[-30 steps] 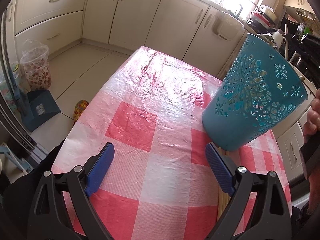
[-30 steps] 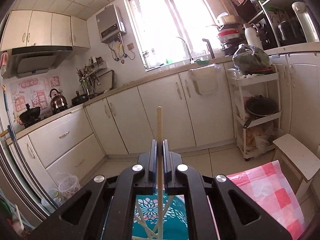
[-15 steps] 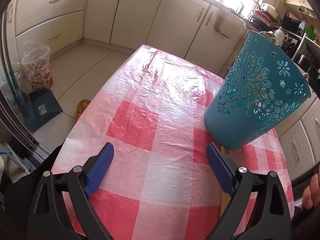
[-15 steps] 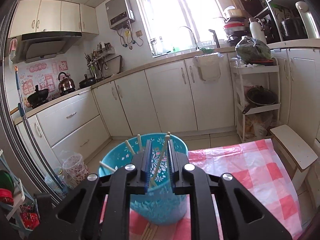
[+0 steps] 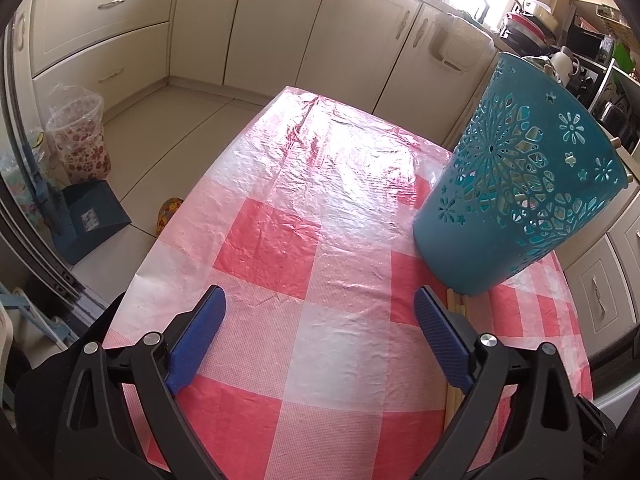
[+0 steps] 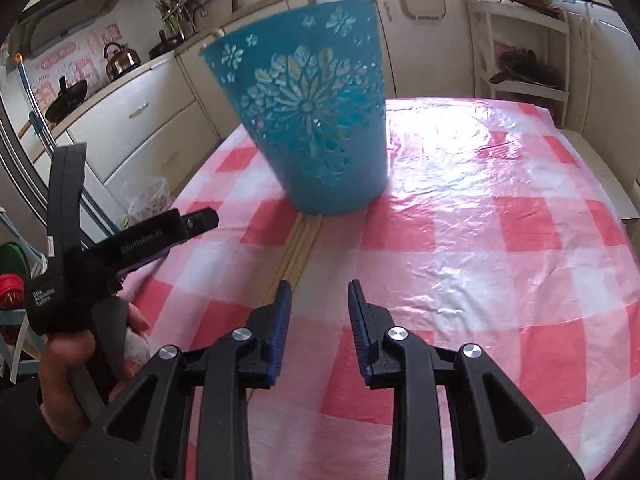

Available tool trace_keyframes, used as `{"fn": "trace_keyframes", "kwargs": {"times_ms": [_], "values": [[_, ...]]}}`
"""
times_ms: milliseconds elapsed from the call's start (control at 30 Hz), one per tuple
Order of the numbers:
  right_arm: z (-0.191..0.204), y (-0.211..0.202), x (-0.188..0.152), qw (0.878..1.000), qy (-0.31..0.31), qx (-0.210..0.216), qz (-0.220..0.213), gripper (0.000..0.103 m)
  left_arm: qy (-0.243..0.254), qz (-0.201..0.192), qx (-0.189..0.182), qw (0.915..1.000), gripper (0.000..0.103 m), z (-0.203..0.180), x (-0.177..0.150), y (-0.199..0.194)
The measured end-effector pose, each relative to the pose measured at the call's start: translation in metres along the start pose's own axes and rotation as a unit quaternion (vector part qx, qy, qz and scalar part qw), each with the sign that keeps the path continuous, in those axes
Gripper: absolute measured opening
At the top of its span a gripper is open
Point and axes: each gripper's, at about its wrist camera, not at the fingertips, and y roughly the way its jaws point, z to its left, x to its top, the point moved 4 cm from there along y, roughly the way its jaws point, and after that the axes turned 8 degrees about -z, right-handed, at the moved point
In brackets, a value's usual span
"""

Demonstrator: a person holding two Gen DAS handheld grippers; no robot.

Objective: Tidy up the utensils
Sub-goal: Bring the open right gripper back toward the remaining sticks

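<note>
- On my left, the left gripper (image 5: 318,332) hangs over the checked tablecloth (image 5: 304,216) with its blue fingers (image 5: 196,330) spread wide and nothing between them. In the right wrist view I see that same tool from the side, held in the person's left hand (image 6: 76,364) by the table's left edge.
- Just right of the left gripper's right finger, a small bundle of wooden chopsticks (image 6: 300,244) lies flat on the cloth. Their far ends reach the foot of the basket, touching it or tucked under its edge; I cannot tell which.
- Further right in the left view stands the teal cut-out basket (image 5: 516,188), upright on the cloth. Pale stick tips poke over its rim (image 5: 617,144), and light shapes show through the holes, so I judge some chopsticks are already inside. I cannot count them.
- The right gripper (image 6: 320,316) sits low over the cloth, aimed at the near ends of the lying bundle. Its fingers are parted by a modest gap and empty, the left one just beside the sticks.
- My reading: the job is partway done. Part of the set is in the basket, and the bundle on the cloth is left to lift and drop in. No other loose utensils appear on the table in either view.
</note>
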Motion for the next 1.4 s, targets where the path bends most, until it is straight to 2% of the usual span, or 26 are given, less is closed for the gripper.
{"fn": "trace_keyframes", "kwargs": {"times_ms": [300,500,600,867,1000,1133,1200,1267,1400], "values": [[0.015,0.039,0.0,0.999,-0.019,-0.033,0.038,0.026,-0.002,-0.001,-0.002,1.0,0.092,0.001,0.0,0.0],[0.016,0.042,0.001,0.998,-0.04,-0.044,0.033,0.025,-0.004,-0.002,-0.005,1.0,0.092,0.001,-0.001,-0.001],[0.011,0.044,0.001,0.997,-0.042,-0.048,0.034,0.021,-0.003,-0.001,-0.004,1.0,0.092,0.001,-0.001,-0.001],[0.014,0.036,-0.006,0.991,-0.117,-0.046,0.052,0.017,0.002,0.001,0.0,1.0,0.092,0.001,-0.001,0.001],[-0.009,0.016,-0.014,0.991,-0.109,-0.052,0.053,0.016,0.043,0.012,0.0,0.999,0.093,-0.013,-0.004,0.001],[-0.039,-0.003,-0.02,0.997,-0.061,-0.039,0.034,0.016,0.129,0.028,-0.013,0.9912,0.094,-0.044,-0.014,0.001],[-0.049,-0.006,-0.019,0.998,-0.031,-0.035,0.03,0.016,0.155,0.033,-0.011,0.9873,0.094,-0.054,-0.018,0.002],[-0.055,-0.006,-0.018,0.999,-0.011,-0.026,0.029,0.016,0.172,0.039,0.002,0.9843,0.094,-0.058,-0.02,0.005],[-0.054,-0.006,-0.016,0.999,-0.01,-0.017,0.029,0.017,0.18,0.047,0.009,0.9826,0.094,-0.061,-0.022,0.008]]}}
